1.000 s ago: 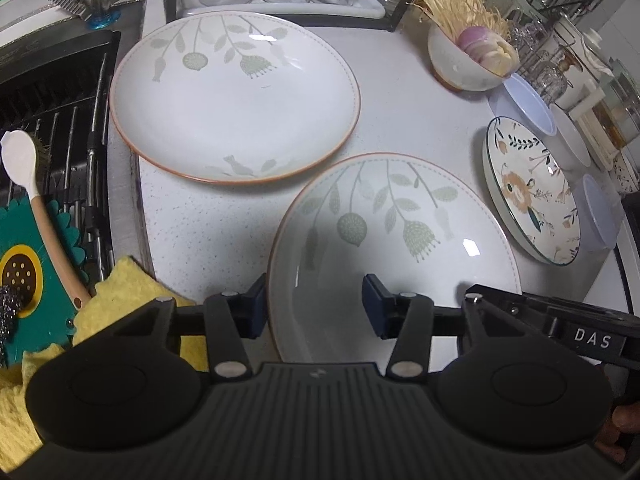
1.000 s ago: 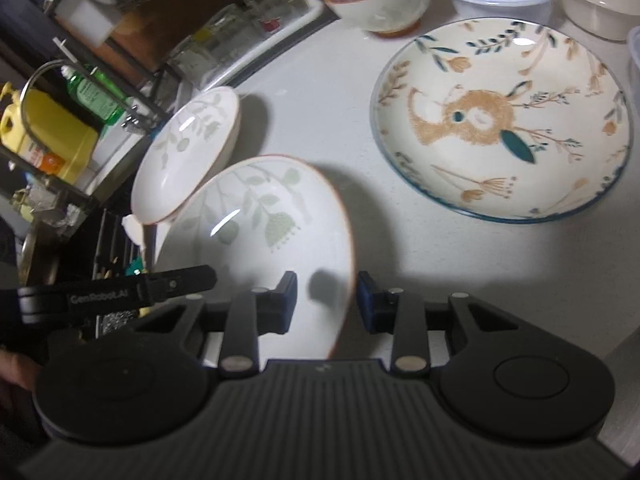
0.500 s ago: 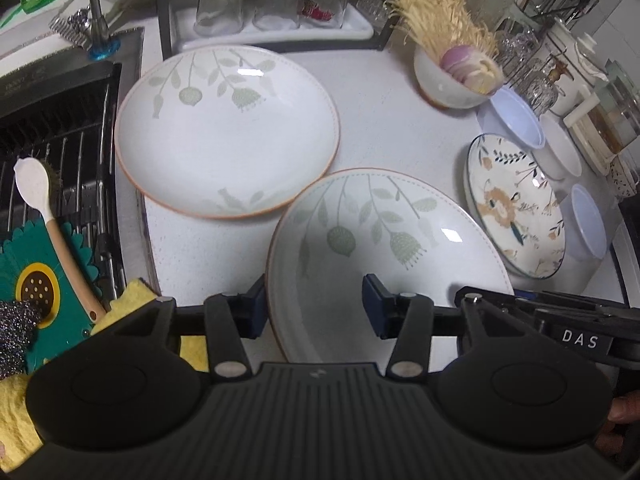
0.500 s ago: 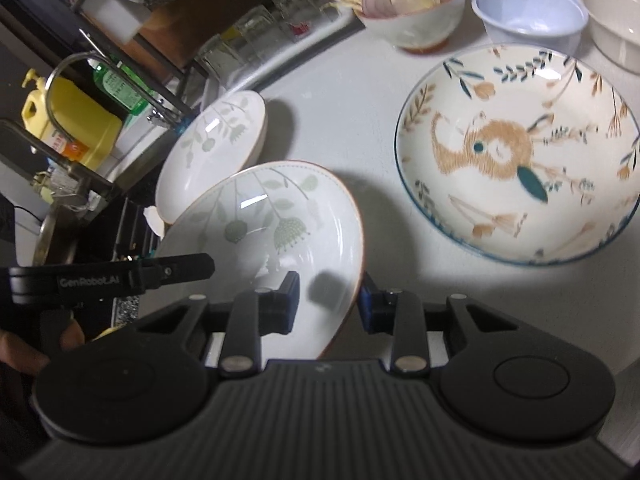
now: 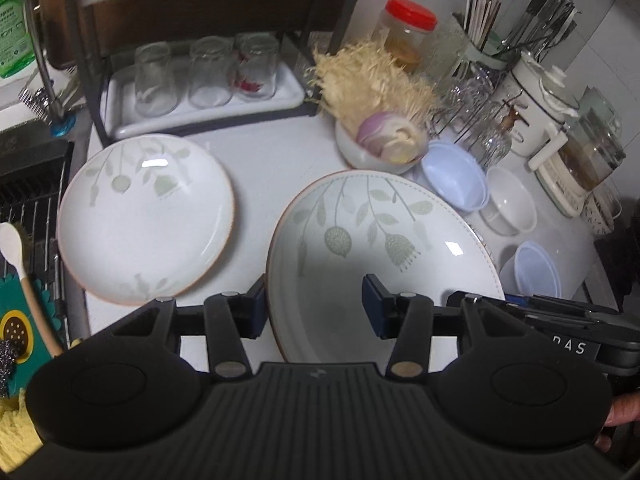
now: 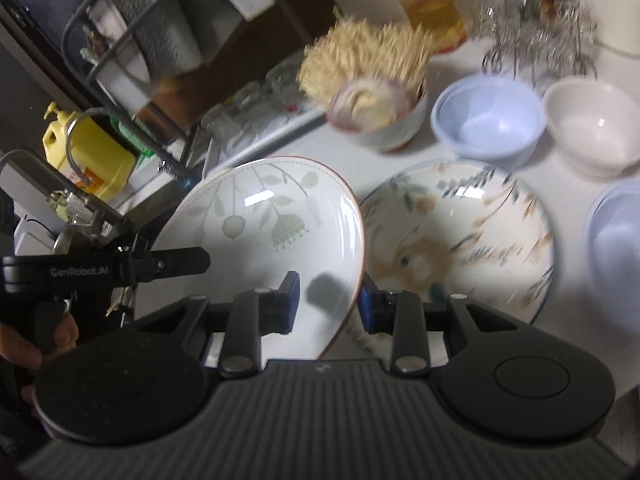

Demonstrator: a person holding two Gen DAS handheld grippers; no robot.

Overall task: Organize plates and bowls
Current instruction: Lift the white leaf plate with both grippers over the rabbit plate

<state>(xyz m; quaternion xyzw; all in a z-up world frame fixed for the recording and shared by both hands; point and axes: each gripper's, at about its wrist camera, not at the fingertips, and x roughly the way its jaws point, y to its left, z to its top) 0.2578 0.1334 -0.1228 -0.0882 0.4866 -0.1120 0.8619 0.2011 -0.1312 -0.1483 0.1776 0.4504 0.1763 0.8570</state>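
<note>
Since the earlier frames the leaf-pattern plate has been lifted off the desk and carried right, over the floral plate. Nearest, the left gripper and right gripper each pinch opposite rims of it, jaws partly closed. To stack well, keep it level, centre it over the floral plate, and lower both sides together. Farther left, the matching plate waits.

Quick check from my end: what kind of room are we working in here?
Most likely a home kitchen counter beside a sink. A faucet stands over a sink rack, drinking glasses drain upside down on a tray, and a holder of chopsticks stands at the back.
</note>
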